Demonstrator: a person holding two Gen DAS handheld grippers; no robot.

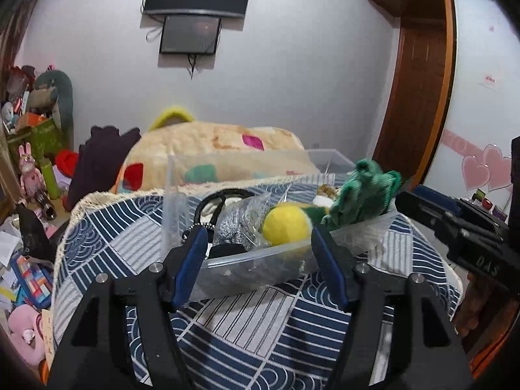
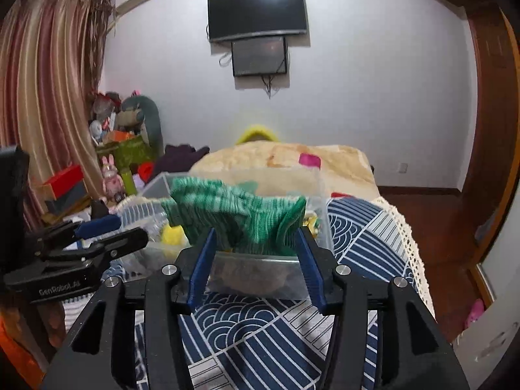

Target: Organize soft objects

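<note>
A clear plastic bin sits on a blue-and-white patterned cloth. It holds a yellow plush ball, a bagged grey item and other soft things. A green knitted cloth hangs over the bin's right end. My left gripper is open and empty just in front of the bin. In the right wrist view my right gripper has its jaws wide apart around the green cloth, above the bin. The cloth lies between the fingers without being pinched.
A beige patterned blanket lies behind the bin. Toys, boxes and clutter crowd the left side. A wooden door and wood floor are at right. A TV hangs on the far wall.
</note>
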